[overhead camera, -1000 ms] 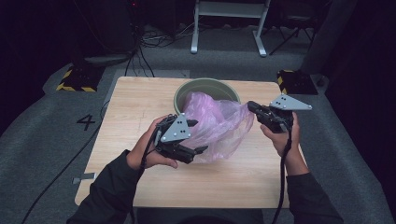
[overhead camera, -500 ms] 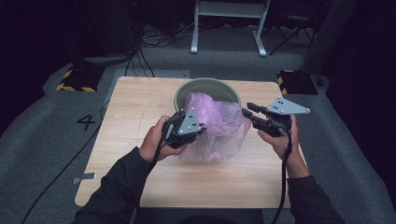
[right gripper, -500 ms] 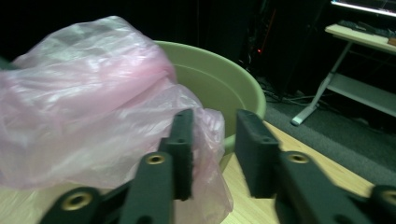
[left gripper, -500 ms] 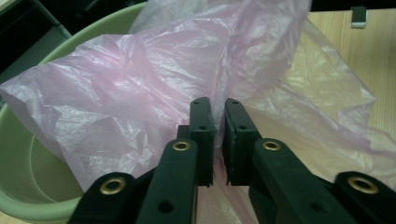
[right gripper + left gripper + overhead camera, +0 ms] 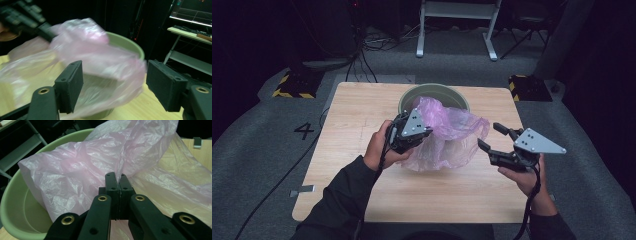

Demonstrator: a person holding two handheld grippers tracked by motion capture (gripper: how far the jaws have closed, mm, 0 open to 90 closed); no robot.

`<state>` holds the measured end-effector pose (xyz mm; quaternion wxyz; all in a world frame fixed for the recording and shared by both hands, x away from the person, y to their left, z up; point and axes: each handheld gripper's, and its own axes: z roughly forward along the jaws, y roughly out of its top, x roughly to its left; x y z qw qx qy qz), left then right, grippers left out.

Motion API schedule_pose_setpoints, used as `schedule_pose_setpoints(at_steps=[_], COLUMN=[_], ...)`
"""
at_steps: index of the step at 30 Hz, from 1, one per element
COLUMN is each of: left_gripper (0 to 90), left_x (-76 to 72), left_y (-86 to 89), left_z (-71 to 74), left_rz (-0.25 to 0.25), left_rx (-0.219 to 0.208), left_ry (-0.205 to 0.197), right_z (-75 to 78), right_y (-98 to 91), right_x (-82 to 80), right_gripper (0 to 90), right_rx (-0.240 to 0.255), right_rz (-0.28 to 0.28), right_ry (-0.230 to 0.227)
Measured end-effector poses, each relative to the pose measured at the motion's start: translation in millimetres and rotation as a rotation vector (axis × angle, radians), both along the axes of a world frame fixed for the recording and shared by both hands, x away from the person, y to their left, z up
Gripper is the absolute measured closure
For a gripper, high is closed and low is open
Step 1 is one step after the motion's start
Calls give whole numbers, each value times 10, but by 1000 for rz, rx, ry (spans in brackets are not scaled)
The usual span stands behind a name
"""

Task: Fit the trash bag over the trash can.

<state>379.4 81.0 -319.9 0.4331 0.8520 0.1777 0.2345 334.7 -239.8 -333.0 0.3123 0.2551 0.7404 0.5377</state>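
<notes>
Left to right across the pale wooden desk (image 5: 342,165): the left hand-held gripper (image 5: 426,133) sits w/ jaws pressed tight together, pinching a fold of the thin, translucent pink plastic bag (image 5: 447,135); the left gripper view shows the film caught right at the closed tips (image 5: 117,178), rising in a pleat from the pinch. The bag itself is draped half over, half into the round pale-green plastic bin (image 5: 412,97) at the desk's far-middle, its lower part spilling forward onto the wood in front of the bin. Further right, the right hand-held gripper (image 5: 490,136) stands apart from the bag's right corner, jaws wide; they've just been opening, and in the right gripper view the pads (image 5: 71,83) frame the bag edge w/o pressing on it, so nothing is held on that side. Judgement: step in hand looks like lining the bin w/ the bag – left side is gripped, right side let go for a re-grip. Next move prob. calls for the right hand-held gripper to close on a free bit of the bag's rim nearer the mouth, then both spread the opening and pull it over the bin rim. Film is slippery & bunches easily, so pick a single layer if poss.; view there is blurred, layers hard to tell.
</notes>
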Motion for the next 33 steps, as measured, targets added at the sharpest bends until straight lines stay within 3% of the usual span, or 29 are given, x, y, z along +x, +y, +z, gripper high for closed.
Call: schedule_pose_setpoints(at_steps=[1, 2, 3, 4, 6, 7, 9, 10, 11, 13, 16, 17, 18, 19, 20, 21, 23, 26, 33], left_gripper=[895, 895, 896, 896, 895, 896, 896, 896, 896, 896, 895, 895, 895, 895, 894, 894, 894, 893, 893], left_x=[22, 22, 46, 46, 65, 72, 81, 85, 88, 106, 120, 129, 129, 134, 138, 143, 180, 228, 502], left_y=[9, 9, 18, 18, 24, 25, 27, 32, 36, 57, 71, 83, 83, 92, 103, 116, 185, 248, 518], left_z=[2, 2, 8, 8, 12, 12, 13, 13, 12, 10, 6, 1, 1, -1, 0, 0, 4, 10, 48], left_rz=[7, 7, 12, 12, 12, 16, 22, 20, 19, 24, 21, 20, 20, 21, 24, 30, 51, 66, 165], left_rx=[-19, -19, -31, -31, -49, -55, -66, -68, -74, -83, -95, -104, -104, -106, -106, -109, -118, -133, -169], left_ry=[6, 6, 12, 12, 24, 28, 33, 35, 39, 45, 55, 57, 57, 58, 57, 55, 47, 39, 42], right_z=[-58, -58, -125, -125, -211, -306, -353, -440, -440, -536, -571, -590, -590, -597, -601, -601, -610, -615, -632], right_y=[58, 58, 133, 133, 225, 342, 394, 494, 494, 619, 694, 743, 743, 739, 726, 726, 659, 610, 436], right_x=[-104, -104, -206, -206, -284, -339, -341, -319, -319, -263, -216, -153, -153, -90, -67, -67, -30, -29, 30], right_gripper=[300, 300, 303, 303, 308, 308, 307, 296, 296, 295, 330, 504, 504, 719, 793, 793, 900, 900, 900], right_rx=[-31, -31, -54, -54, -80, -149, -167, -205, -205, -275, -316, -357, -357, -350, -352, -352, -350, -370, -401], right_rz=[-22, -22, 22, 22, 121, 168, 195, 227, 227, 217, 156, 98, 98, 94, 90, 90, 89, 86, 87], right_ry=[-41, -41, -69, -69, -93, -138, -136, -138, -138, -156, -185, -191, -191, -174, -168, -168, -148, -132, -83])
